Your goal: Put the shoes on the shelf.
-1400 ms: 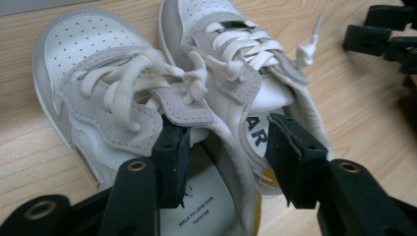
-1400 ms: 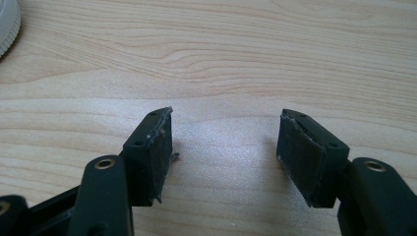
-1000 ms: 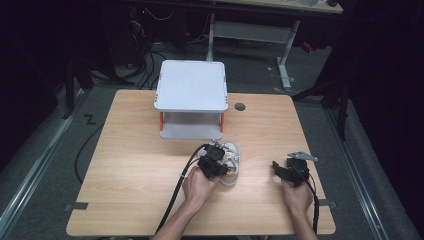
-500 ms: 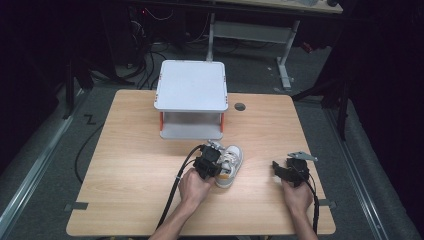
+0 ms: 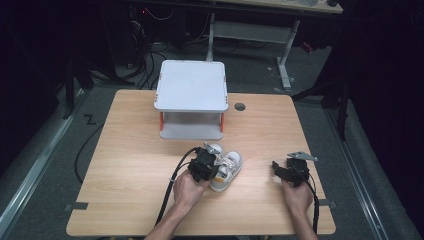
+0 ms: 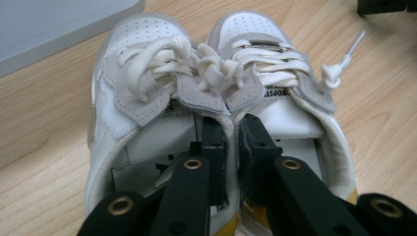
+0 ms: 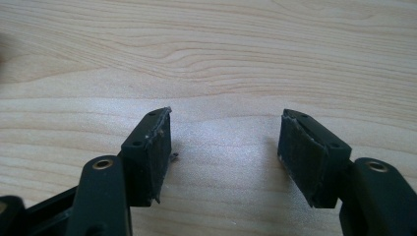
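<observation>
Two small white sneakers (image 5: pixel 229 167) stand side by side on the wooden table (image 5: pixel 130 150), toes pointing away from the person. In the left gripper view the left shoe (image 6: pixel 133 73) and right shoe (image 6: pixel 275 54) have knotted white laces. My left gripper (image 6: pixel 233 132) reaches in from the heels, one jaw inside each shoe, and is shut on their two touching inner collars. In the high view this left gripper (image 5: pixel 216 169) sits at the shoes' near side. My right gripper (image 7: pixel 226 142) stands open just over bare wood, and in the high view that right gripper (image 5: pixel 276 166) is well to the right of the shoes.
A white two-level stand (image 5: pixel 191 85) with orange posts sits at the table's far middle, just beyond the shoes. A round cable hole (image 5: pixel 240 106) lies to its right. Black cables trail from both grippers toward the near edge.
The left hand and its gripper have shifted a little to the left, and the pair of shoes has turned slightly with them. The right gripper has stayed where it was.
</observation>
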